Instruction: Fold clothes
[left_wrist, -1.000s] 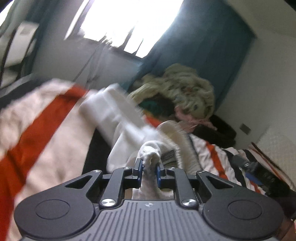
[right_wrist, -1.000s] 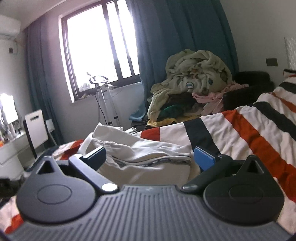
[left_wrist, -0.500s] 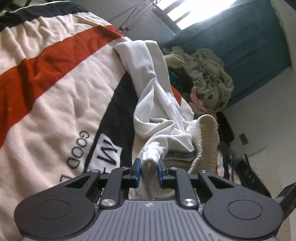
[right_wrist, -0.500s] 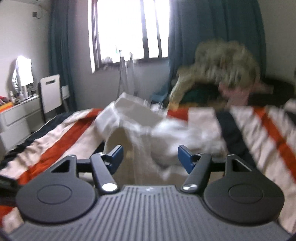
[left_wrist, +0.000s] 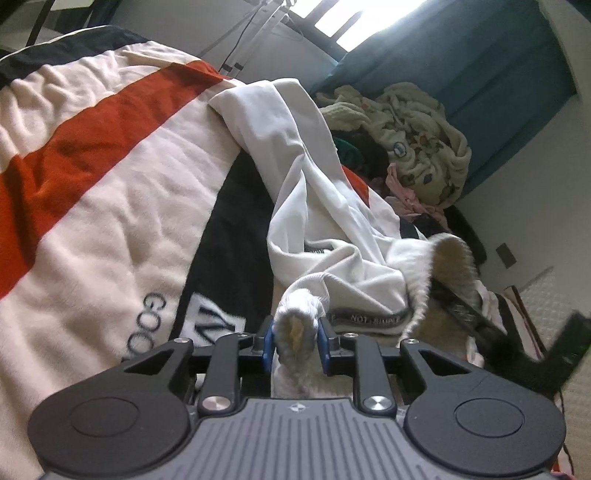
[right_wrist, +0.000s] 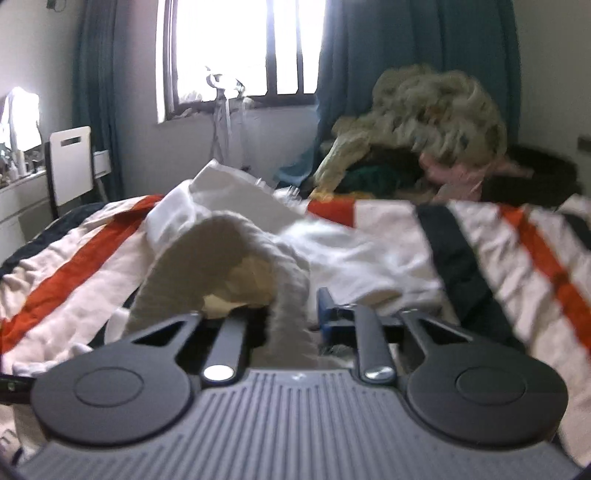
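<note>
Both claws pinch the white garment's ribbed hem.

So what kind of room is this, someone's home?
Most likely a bedroom in a home. A striped blanket covers what looks like a bed, a heap of unsorted laundry is piled at the far side, and teal curtains hang beside a bright window.

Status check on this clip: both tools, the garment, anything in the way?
Left tool clamped on white garment ribbed hem. Right tool just closed on the hem too. Garment bunched on striped blanket, unfolded. Nothing in the way.
</note>
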